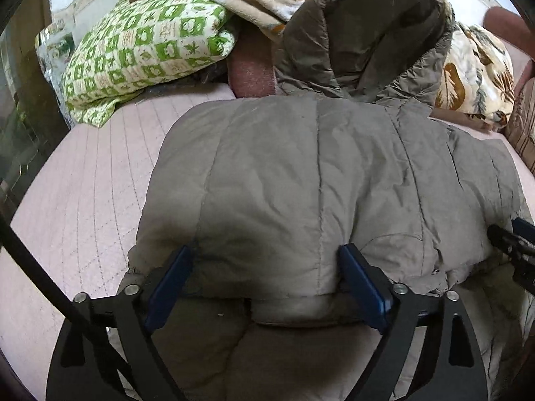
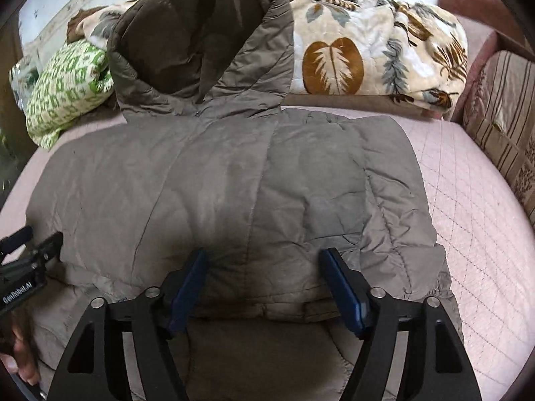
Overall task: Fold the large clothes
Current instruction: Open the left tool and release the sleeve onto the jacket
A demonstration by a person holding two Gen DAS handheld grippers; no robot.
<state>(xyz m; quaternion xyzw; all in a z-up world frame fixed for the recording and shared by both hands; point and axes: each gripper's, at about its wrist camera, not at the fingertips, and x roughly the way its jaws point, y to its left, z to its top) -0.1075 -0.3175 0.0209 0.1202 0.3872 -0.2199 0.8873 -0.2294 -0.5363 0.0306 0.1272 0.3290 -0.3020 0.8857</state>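
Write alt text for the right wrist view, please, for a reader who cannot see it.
A folded grey-brown puffer jacket lies on a pink quilted bed, its hood at the far end. The right gripper stands open over its near edge; a leaf-print blanket lies behind.

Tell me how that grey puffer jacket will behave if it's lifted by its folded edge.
The grey puffer jacket looks quilted and puffy, so probably light yet floppy, sagging between grips. Its smooth shell may slip from the pads. The hood would likely flop loose.
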